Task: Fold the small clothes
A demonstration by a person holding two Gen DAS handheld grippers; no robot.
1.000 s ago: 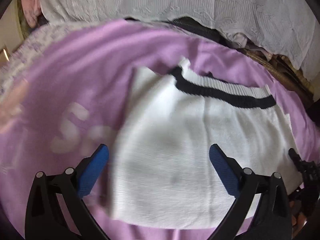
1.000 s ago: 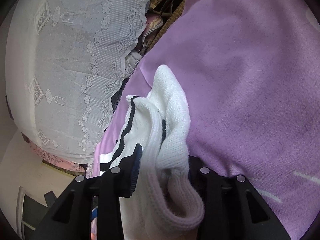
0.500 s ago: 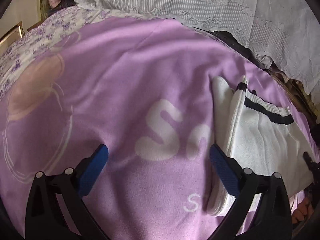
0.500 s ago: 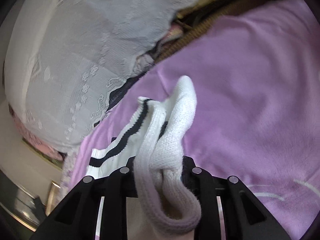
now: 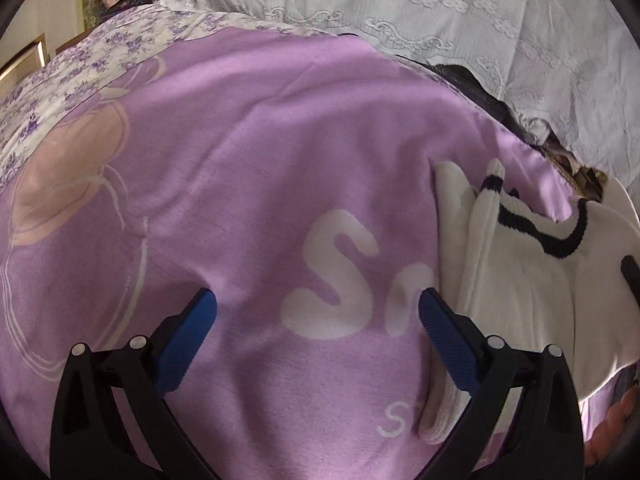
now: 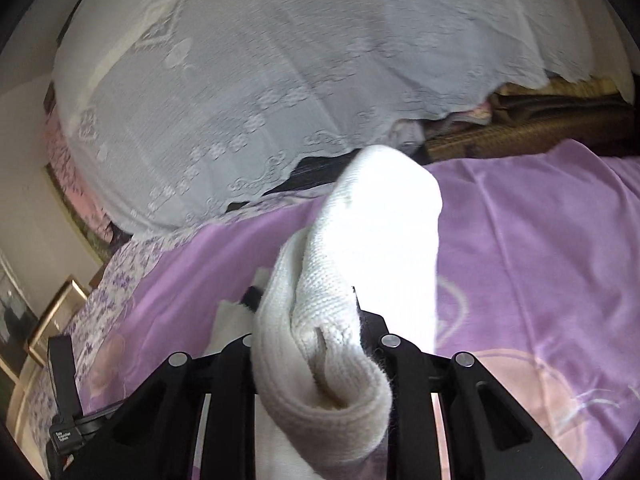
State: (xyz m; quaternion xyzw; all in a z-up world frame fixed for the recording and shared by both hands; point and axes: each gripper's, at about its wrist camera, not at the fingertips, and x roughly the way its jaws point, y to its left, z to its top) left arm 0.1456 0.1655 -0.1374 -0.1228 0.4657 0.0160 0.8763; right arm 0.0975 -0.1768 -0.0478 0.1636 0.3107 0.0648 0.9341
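Observation:
A small white knitted garment (image 5: 520,280) with black stripes lies partly folded on a purple blanket (image 5: 240,200), at the right of the left wrist view. My left gripper (image 5: 316,320) is open and empty over the blanket, its right finger beside the garment's folded left edge. My right gripper (image 6: 316,320) is shut on a bunched fold of the white garment (image 6: 372,240) and holds it above the blanket (image 6: 540,240). Its fingertips are hidden by the knit.
A white lace cloth (image 5: 440,20) covers a mound behind the blanket, also seen in the right wrist view (image 6: 280,80). A floral sheet (image 5: 100,64) lies at the far left. Brown woven items (image 6: 540,120) sit at the far right.
My left gripper has swung left off the garment, which now lies at its right. My right gripper has lifted and turned with the fold held in it, now facing the lace cloth.

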